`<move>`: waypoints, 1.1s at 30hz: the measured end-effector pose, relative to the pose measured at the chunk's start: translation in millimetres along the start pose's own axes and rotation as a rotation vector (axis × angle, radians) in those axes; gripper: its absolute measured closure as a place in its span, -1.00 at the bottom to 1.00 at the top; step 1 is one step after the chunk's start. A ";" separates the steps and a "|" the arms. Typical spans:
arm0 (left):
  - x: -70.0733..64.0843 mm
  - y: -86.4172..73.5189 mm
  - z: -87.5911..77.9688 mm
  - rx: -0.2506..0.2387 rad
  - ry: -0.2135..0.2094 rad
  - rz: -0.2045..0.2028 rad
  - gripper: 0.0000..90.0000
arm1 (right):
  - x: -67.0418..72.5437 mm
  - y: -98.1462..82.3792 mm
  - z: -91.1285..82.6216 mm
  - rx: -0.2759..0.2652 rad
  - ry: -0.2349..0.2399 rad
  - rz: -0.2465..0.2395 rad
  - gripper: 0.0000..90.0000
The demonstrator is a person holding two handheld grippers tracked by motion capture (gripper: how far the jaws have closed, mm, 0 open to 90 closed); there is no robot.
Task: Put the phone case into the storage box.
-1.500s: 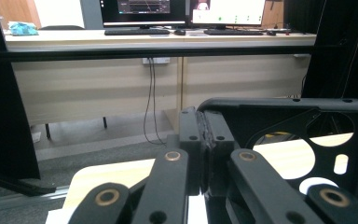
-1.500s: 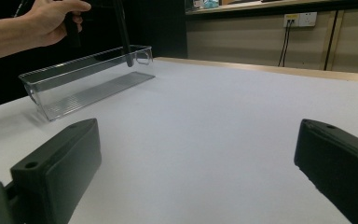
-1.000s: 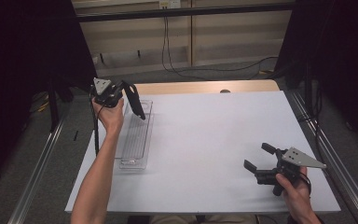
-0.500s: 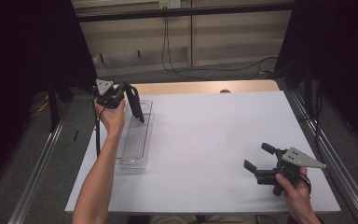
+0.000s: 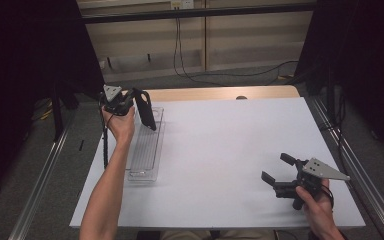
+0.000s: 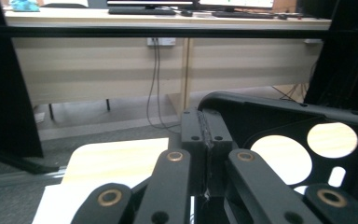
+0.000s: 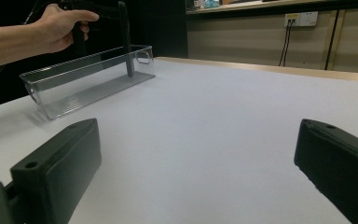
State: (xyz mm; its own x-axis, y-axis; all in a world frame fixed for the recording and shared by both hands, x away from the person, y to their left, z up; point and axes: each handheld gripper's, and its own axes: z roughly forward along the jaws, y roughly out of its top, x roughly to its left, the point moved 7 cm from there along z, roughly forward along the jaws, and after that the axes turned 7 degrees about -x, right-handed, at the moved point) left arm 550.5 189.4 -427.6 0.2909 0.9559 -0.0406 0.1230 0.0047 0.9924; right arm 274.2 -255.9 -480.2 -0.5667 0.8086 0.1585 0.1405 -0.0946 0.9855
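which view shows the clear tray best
The high view: the clear tray lies whole on the table's left side, the left gripper over its far end. The right gripper view shows it side-on, farther off.

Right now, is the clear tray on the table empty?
Empty. The clear tray has a bare ribbed floor; the shut left gripper dips over its far end.

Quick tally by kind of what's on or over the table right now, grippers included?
Clear bins: 1
Black tools held in the left gripper: 1
Grippers: 2, left and right
Total: 4
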 end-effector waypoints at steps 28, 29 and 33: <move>3.0 -2.4 6.9 0.009 -0.003 -0.042 0.95 | 0.1 -0.9 0.1 0.010 0.007 0.002 -0.99; 2.4 -2.0 7.7 0.006 -0.006 -0.042 0.95 | -0.3 -0.6 0.0 0.007 0.003 -0.003 -0.99; 0.9 -2.0 7.8 0.011 -0.001 -0.039 0.95 | -0.5 -0.5 0.0 0.006 0.003 -0.002 -0.99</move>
State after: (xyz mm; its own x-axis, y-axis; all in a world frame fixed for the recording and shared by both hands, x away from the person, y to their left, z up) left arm 557.9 188.0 -430.4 0.2863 0.9549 -0.0793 0.1449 0.0387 0.9887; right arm 274.4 -256.2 -480.8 -0.5696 0.8068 0.1568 0.1445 -0.0895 0.9854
